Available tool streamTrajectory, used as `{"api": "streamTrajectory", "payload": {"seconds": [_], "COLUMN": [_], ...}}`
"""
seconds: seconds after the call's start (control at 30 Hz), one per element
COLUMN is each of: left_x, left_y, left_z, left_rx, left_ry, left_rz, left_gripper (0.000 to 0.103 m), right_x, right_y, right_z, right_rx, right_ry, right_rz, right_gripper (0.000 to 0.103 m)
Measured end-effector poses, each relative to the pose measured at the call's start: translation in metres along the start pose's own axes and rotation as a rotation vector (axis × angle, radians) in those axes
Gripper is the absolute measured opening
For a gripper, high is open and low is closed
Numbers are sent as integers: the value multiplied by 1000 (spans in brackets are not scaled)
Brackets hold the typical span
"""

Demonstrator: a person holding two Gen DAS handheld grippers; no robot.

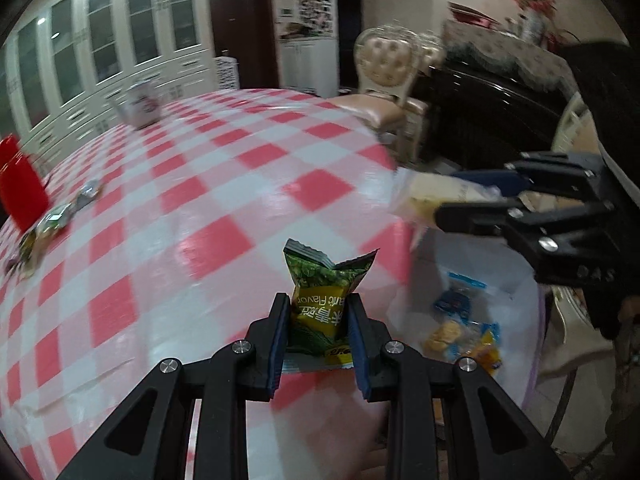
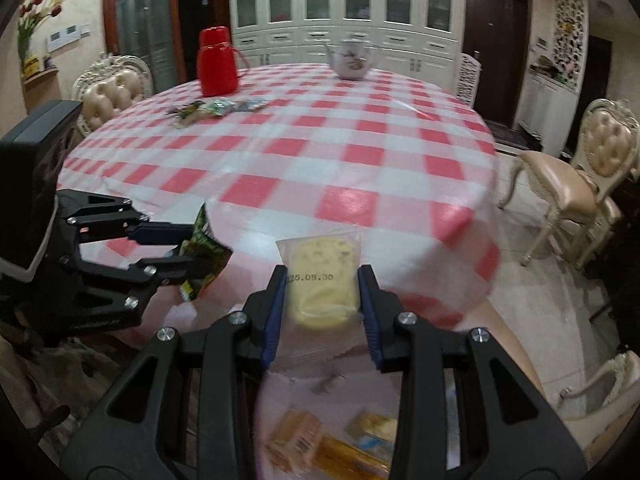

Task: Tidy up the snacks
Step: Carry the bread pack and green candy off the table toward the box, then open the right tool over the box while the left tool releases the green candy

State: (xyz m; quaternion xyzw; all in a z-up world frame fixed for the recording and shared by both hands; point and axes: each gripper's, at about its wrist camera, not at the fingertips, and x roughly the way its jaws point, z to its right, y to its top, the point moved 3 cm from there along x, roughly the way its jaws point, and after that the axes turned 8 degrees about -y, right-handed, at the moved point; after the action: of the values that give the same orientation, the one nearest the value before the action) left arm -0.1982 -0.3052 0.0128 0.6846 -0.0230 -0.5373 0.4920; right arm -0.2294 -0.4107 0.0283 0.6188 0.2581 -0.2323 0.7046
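My left gripper [image 1: 319,300] is shut on a green snack packet [image 1: 324,304] with yellow lettering, held above the near edge of the red-and-white checked table [image 1: 200,184]. My right gripper [image 2: 322,276] is shut on a pale yellow cake in a clear wrapper [image 2: 322,284] stamped with a date. Each gripper shows in the other's view: the right gripper [image 1: 444,204] at the right with the cake, the left gripper [image 2: 192,252] at the left with the green packet [image 2: 204,256]. Below both hangs a translucent bag [image 1: 496,280] holding several snacks [image 1: 464,328]. More loose snacks [image 2: 216,107] lie far across the table.
A red thermos [image 2: 217,62] and a white teapot [image 2: 353,58] stand at the table's far side. Cream upholstered chairs [image 2: 576,184] ring the table. White glass-door cabinets [image 2: 344,8] line the back wall. A dark sideboard [image 1: 492,112] stands at the right in the left wrist view.
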Motion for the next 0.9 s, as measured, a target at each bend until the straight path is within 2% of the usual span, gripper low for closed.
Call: {"api": "streamTrajectory", "payload": {"seconds": [0.23, 0.47, 0.7, 0.9], "left_x": [23, 45, 66, 79], "left_y": [0, -4, -9, -13], "left_z": [49, 81, 108, 120], "left_rx": [91, 177, 257, 282], "left_ry": [-125, -169, -198, -224], "left_rz": [-76, -138, -191, -231], "left_gripper": [29, 30, 29, 30], "right_x": [5, 10, 24, 29], "right_y": [-22, -48, -70, -84], "right_z": [37, 60, 80, 92], "right_rx": [-33, -60, -25, -6], "right_ry": [-78, -118, -142, -160], "right_rz": [-72, -130, -212, -258], "right_gripper": [39, 39, 39, 39]}}
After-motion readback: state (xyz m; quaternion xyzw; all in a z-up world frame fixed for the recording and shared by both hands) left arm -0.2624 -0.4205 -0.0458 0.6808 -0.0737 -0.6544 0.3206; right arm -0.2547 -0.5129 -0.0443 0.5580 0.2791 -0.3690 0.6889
